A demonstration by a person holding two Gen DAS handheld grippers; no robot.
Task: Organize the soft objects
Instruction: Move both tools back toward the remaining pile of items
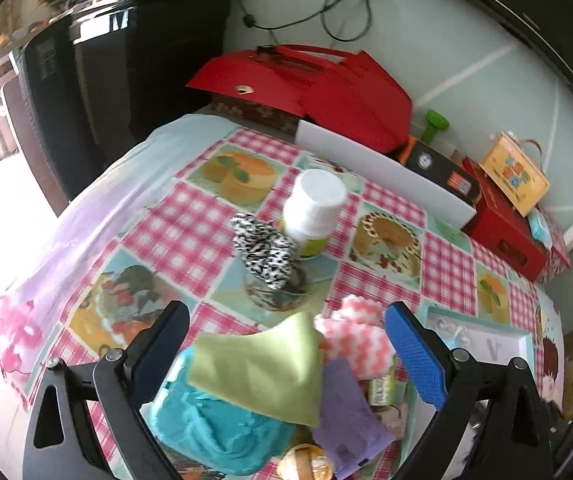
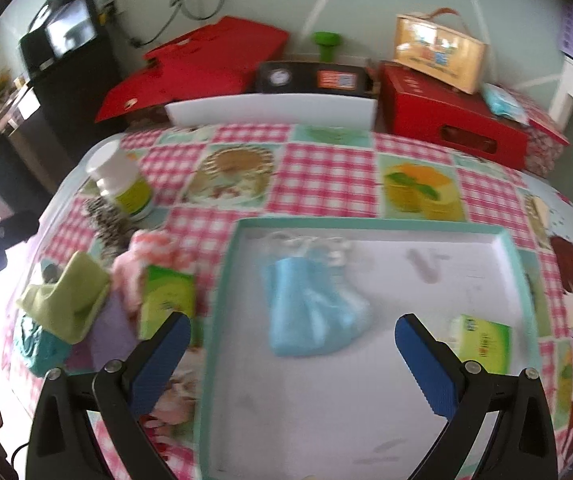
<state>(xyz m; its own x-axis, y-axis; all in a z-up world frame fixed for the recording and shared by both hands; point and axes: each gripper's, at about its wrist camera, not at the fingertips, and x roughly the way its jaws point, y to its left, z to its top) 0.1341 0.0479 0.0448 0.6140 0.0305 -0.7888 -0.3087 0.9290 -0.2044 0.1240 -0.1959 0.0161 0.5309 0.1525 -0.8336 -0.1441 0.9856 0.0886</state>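
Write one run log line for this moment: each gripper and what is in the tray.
left gripper: open, over green cloth | right gripper: open, empty | tray: blue mask, green packet

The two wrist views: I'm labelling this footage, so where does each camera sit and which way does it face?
Left wrist view: on the left gripper, open, looking down over a pile led by the green cloth.
Right wrist view: on the right gripper, open, above the tray holding a blue mask.
Shared: green cloth, white bottle, tray.
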